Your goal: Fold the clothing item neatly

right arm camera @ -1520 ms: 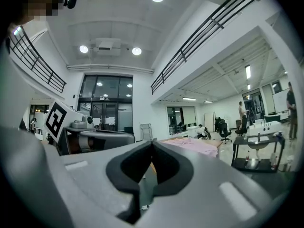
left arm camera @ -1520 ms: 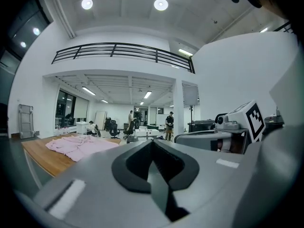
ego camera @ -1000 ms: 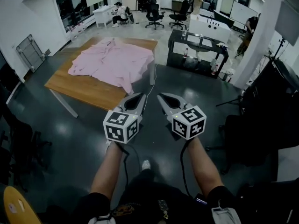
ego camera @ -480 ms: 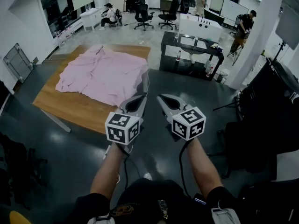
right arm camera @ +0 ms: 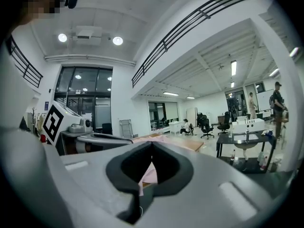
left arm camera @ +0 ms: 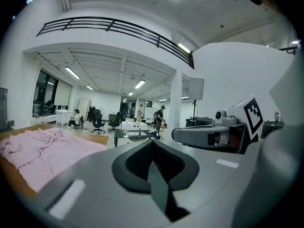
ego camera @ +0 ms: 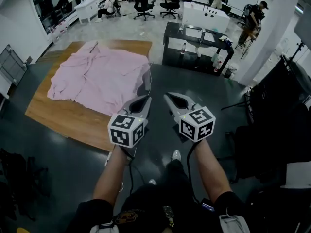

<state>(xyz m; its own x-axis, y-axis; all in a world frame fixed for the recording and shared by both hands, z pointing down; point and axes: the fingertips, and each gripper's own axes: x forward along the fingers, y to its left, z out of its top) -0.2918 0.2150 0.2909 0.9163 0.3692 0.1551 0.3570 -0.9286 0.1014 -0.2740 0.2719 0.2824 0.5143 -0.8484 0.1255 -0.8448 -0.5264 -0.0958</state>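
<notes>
Gleaming floor (ego camera: 204, 89), wooden table (ego camera: 73, 121), pink garment (ego camera: 97, 76)

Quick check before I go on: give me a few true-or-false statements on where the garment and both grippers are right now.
1. The pink garment lies spread on the wooden table. True.
2. The left gripper grips a sleeve. False: it is shut on nothing, in the air short of the table.
3. The right gripper is shut and empty. True.
4. The garment is folded into a neat stack. False: it lies open and rumpled.
</notes>
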